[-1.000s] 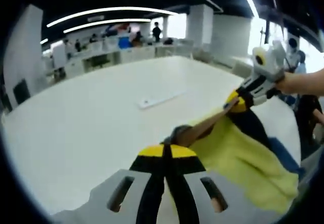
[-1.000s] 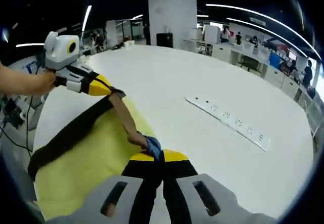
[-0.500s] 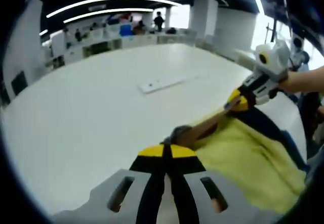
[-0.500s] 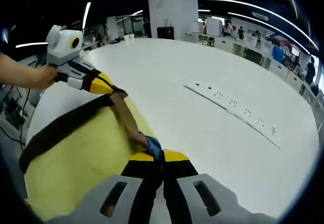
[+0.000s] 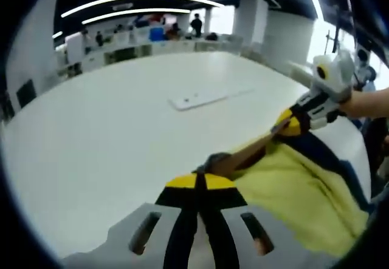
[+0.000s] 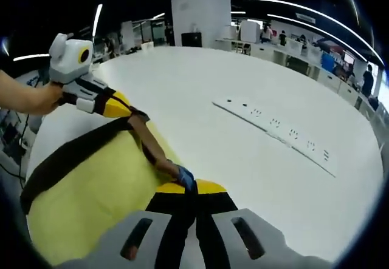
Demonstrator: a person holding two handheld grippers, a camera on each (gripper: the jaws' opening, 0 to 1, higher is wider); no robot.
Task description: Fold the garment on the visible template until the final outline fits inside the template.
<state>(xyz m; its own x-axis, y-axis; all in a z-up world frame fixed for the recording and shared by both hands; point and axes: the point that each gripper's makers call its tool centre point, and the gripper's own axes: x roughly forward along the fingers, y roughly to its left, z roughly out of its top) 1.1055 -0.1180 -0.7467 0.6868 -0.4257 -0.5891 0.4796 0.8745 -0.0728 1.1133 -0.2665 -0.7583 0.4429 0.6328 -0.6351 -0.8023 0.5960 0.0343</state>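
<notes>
The garment (image 6: 97,190) is yellow with a black band and brown edge; the tabletop (image 6: 200,93) is white; the tongs (image 5: 197,181) are black with yellow tips.

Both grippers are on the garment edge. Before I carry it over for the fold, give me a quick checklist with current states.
1. Left gripper shut on the garment's brown edge band: ok.
2. Right gripper shut on the same band at its blue-tipped corner: ok.
3. Band pulled straight between the two grippers: ok.
4. Yellow garment hanging free below the band, dark stripe flat: ok.
5. Template outline located on the white table: cannot tell, no outline seen.
6. White strip on the table lies apart from the garment: ok.
</notes>
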